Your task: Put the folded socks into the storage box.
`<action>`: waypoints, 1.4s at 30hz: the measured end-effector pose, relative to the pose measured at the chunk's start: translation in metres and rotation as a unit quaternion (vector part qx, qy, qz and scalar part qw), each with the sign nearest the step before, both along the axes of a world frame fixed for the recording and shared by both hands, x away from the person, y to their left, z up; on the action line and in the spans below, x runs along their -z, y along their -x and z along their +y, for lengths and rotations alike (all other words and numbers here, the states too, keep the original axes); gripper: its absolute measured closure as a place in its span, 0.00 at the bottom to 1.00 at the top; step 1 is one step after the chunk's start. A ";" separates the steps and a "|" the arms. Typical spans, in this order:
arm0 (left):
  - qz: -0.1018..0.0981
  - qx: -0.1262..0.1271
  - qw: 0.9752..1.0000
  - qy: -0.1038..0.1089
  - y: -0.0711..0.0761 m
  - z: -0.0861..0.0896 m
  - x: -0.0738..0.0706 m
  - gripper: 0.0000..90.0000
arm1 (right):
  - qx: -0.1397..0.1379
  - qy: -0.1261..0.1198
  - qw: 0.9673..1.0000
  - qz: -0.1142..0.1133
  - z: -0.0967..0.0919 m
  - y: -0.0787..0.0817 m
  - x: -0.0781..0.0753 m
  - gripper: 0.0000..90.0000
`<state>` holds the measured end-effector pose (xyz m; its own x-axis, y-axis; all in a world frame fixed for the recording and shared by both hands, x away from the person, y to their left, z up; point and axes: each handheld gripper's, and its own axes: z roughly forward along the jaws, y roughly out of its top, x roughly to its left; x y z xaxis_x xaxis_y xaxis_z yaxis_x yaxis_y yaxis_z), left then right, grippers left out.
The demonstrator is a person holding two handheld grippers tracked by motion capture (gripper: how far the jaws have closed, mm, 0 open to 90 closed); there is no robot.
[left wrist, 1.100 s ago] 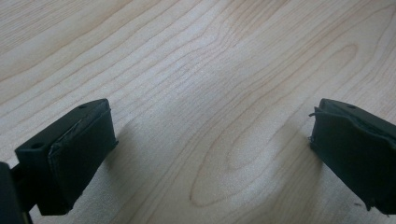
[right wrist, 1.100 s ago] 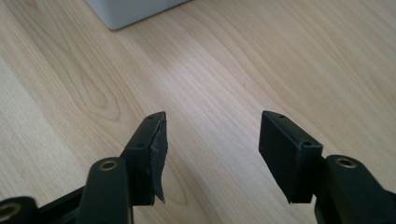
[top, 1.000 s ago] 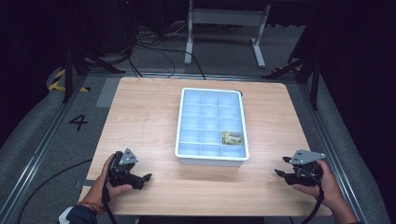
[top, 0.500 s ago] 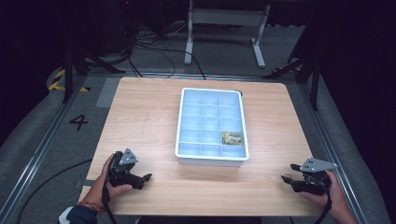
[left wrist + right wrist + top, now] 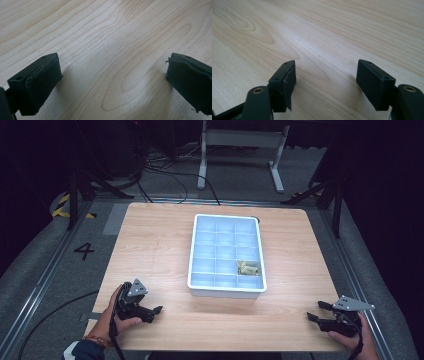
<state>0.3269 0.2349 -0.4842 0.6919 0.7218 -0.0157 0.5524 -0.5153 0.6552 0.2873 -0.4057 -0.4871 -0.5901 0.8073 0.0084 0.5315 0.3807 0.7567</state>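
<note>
A white compartment tray point(image 5: 202, 251) lies in the middle of the wooden table point(image 5: 150, 245). One small tan object point(image 5: 248, 268) rests in a near-right compartment. My left gripper point(image 5: 156, 310) rests low at the near left corner, held by a hand, its jaws wide open over bare wood point(image 5: 112, 75). At the near right corner my right gripper point(image 5: 315, 311) sits just above the table. Its jaws have just been opening, with nothing between them point(image 5: 325, 80).
The table's near edge lies right behind both hands. Dark floor with cables and a metal stand point(image 5: 240, 140) surrounds the table. A floor mark "4" point(image 5: 84, 251) lies to the left. Open wood spans between the tray and each gripper.
My right gripper has moved toward the near right corner and down toward the table, and its jaws stand wider. The left gripper and the tray have stayed put.
</note>
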 end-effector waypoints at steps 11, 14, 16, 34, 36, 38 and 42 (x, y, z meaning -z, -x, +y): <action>0.001 -0.004 1.000 -0.001 0.000 -0.001 0.000 0.00 | 0.030 0.004 1.000 0.003 0.000 -0.002 0.001 0.28; 0.000 -0.005 1.000 0.000 0.000 -0.001 0.000 0.00 | 0.039 0.003 0.999 0.005 0.001 -0.003 0.001 0.27; 0.001 -0.004 1.000 0.001 0.000 -0.001 0.000 0.00 | 0.040 0.003 0.999 0.005 0.001 -0.003 0.001 0.27; 0.000 -0.011 1.000 -0.001 -0.001 -0.002 0.000 0.00 | 0.049 0.004 0.999 0.004 0.001 -0.004 0.001 0.26; 0.000 -0.011 1.000 -0.001 -0.001 -0.002 0.000 0.00 | 0.049 0.004 0.999 0.004 0.001 -0.004 0.001 0.26; 0.000 -0.011 1.000 -0.001 -0.001 -0.002 0.000 0.00 | 0.051 0.003 0.999 0.005 0.001 -0.004 0.000 0.25; -0.001 -0.011 1.000 -0.001 -0.001 -0.002 0.000 0.00 | 0.053 0.003 0.999 0.005 0.001 -0.004 0.001 0.25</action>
